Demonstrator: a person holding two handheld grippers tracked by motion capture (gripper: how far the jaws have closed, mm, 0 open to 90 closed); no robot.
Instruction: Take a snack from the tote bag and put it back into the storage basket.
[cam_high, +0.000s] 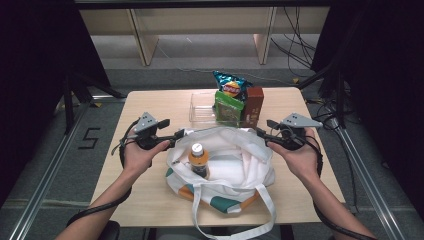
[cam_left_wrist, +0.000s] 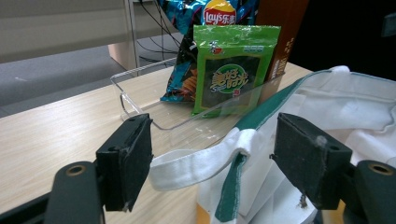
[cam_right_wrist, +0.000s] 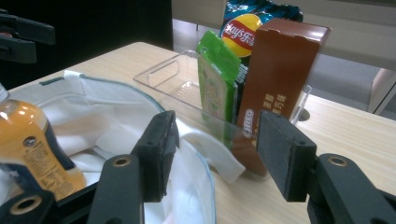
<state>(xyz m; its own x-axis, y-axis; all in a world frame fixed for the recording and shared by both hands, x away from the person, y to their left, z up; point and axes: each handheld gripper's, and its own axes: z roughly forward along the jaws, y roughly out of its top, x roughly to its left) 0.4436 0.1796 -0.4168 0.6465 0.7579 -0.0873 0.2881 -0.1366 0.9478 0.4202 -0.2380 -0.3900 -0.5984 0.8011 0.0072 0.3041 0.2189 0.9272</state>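
A white cloth bag (cam_high: 235, 172) with green and orange trim lies open in the middle of the table, with an orange juice bottle (cam_high: 198, 159) standing inside it. My left gripper (cam_high: 176, 138) is at the bag's left rim. Its jaws stand wide apart around the white strap (cam_left_wrist: 196, 163) without pressing it. My right gripper (cam_high: 263, 131) is at the bag's right rim, open, with the rim (cam_right_wrist: 196, 140) lying low between its jaws. The bottle (cam_right_wrist: 32, 144) shows at the left of the right gripper view.
Behind the bag stands a clear plastic tray (cam_high: 202, 112). It holds a blue chips bag (cam_high: 231, 86), a green snack packet (cam_high: 229, 106) and a brown box (cam_high: 254, 105). Bare tabletop (cam_high: 150, 107) lies left of the tray. The bag's long handle (cam_high: 200, 220) hangs over the table's near edge.
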